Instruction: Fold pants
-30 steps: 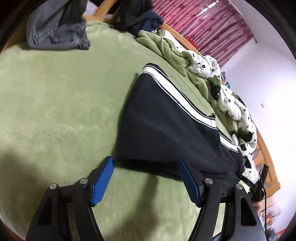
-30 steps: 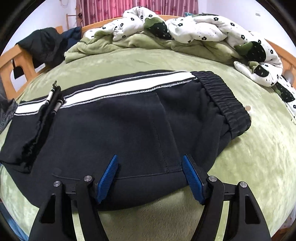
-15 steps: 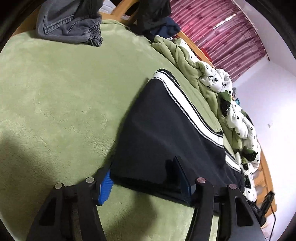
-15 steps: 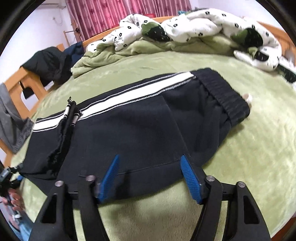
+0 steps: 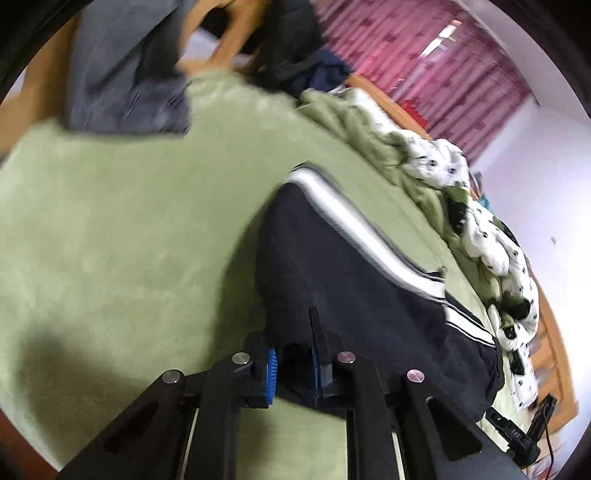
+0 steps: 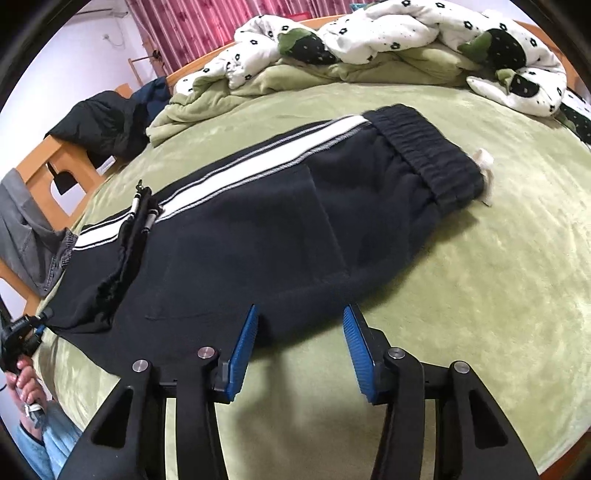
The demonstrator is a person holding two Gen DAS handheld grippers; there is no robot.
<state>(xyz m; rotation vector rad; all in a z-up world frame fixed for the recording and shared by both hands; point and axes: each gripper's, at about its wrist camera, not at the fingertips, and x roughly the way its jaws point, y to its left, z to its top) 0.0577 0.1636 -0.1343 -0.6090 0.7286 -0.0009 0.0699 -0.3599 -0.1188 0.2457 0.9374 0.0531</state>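
Dark navy pants [image 6: 277, 221] with a white side stripe lie flat on the green bed cover [image 6: 498, 277], their elastic waistband at the right. In the left wrist view the pants [image 5: 351, 288] rise from their near corner, which is pinched in my left gripper [image 5: 293, 350]; that gripper is shut on the cloth and raised a little, and the view is blurred. My right gripper [image 6: 301, 328] sits at the near long edge of the pants. Its jaws are closing, with the edge of the cloth between the blue pads [image 6: 243, 343] but not pressed.
Grey jeans [image 5: 122, 85] lie at the bed's far corner by the wooden frame [image 6: 48, 166]. A white flowered quilt [image 6: 369, 33] and a green blanket are heaped along the far side, next to dark jackets [image 6: 99, 122]. A person's hand [image 6: 26, 373] shows at lower left.
The left jaws have shut on the pants' near corner and lifted it. The right jaws have narrowed around the near edge, and the right view has swung slightly right.
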